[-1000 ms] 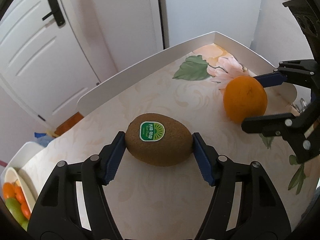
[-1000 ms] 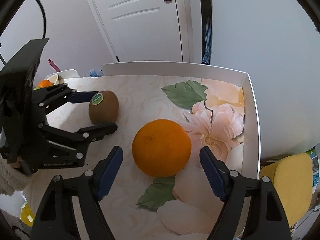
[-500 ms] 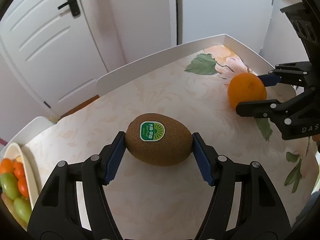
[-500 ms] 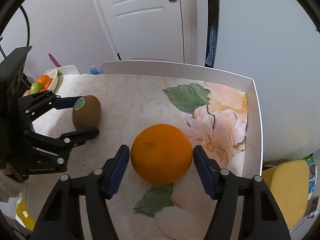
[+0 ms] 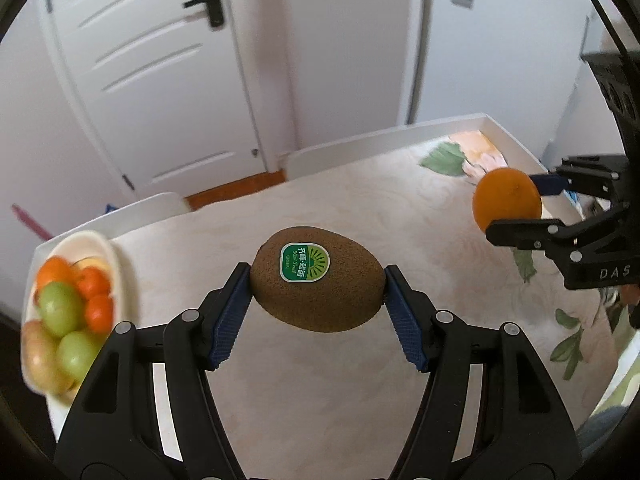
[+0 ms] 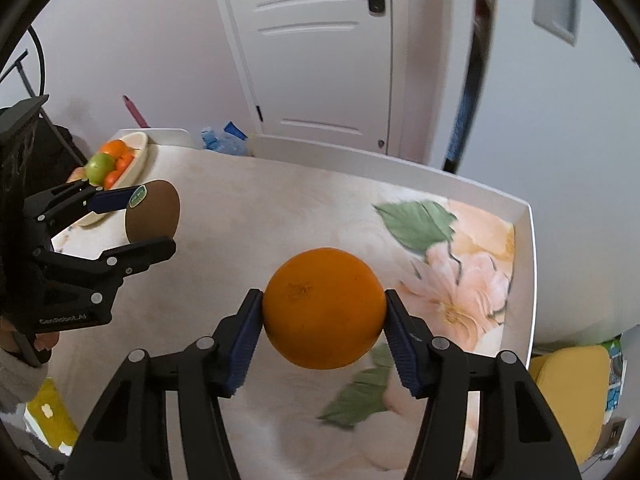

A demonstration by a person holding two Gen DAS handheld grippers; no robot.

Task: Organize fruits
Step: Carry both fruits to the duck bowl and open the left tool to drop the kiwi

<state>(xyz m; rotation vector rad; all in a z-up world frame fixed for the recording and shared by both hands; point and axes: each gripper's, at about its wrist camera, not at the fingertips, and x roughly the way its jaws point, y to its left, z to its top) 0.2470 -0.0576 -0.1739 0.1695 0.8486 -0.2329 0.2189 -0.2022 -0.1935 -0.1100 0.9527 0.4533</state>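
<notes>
- In the left wrist view, the left gripper (image 5: 318, 280) filled the lower centre of the frame, its jaws closed on a brown kiwi (image 5: 318, 279) whose green sticker faced the camera; both blue pads pressed the fruit's ends
- The kiwi was held above the pale floral bench (image 5: 320, 392), clear of its surface
- At the left edge of that frame, a white oval bowl (image 5: 114, 258) sat on the bench, holding small orange and green fruits, all blurred
- In the right wrist view, the right gripper (image 6: 324, 314) occupied the lower centre, jaws closed on an orange (image 6: 324, 308), pads touching both sides
- The orange hung above the bench's printed flower and leaves
- A white door (image 6: 316, 48) stood in the upper centre
</notes>
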